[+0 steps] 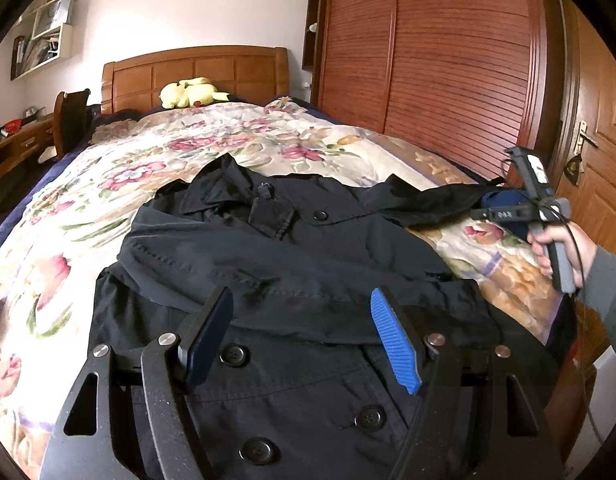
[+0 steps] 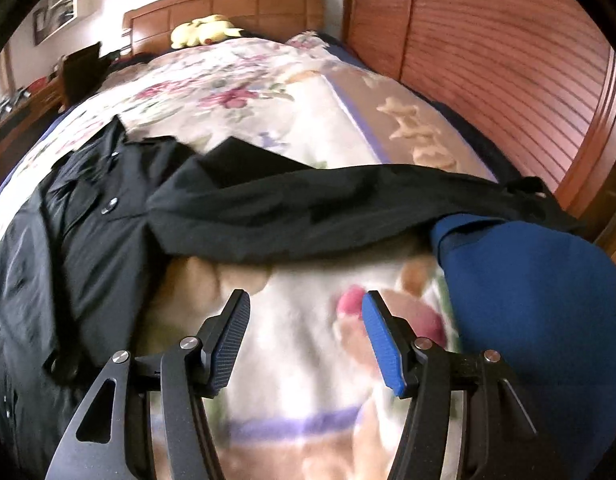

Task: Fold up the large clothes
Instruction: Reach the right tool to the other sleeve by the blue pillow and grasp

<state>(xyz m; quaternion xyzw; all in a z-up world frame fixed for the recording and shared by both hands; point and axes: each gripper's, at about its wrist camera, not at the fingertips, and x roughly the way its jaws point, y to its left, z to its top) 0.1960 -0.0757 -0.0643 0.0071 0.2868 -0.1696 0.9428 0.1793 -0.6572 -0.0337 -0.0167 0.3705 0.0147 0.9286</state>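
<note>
A large black coat (image 1: 308,248) with round buttons lies on the floral blanket (image 1: 147,168), collar toward the headboard. One sleeve (image 2: 308,204) stretches out sideways to the right. My left gripper (image 1: 301,296) hovers open over the coat's front, nothing between its fingers. My right gripper (image 2: 305,296) is open above bare blanket (image 2: 291,344), just short of the sleeve, and holds nothing; its view is blurred by motion. In the left wrist view a hand grips the right tool's grey handle (image 1: 560,264) at the bed's right side.
A blue cloth (image 2: 528,280) lies at the sleeve's end near the bed's right edge. A yellow plush toy (image 1: 191,92) sits by the headboard. A wooden wardrobe (image 1: 428,60) and a door (image 1: 600,160) stand on the right, a desk and chair (image 1: 71,116) on the left.
</note>
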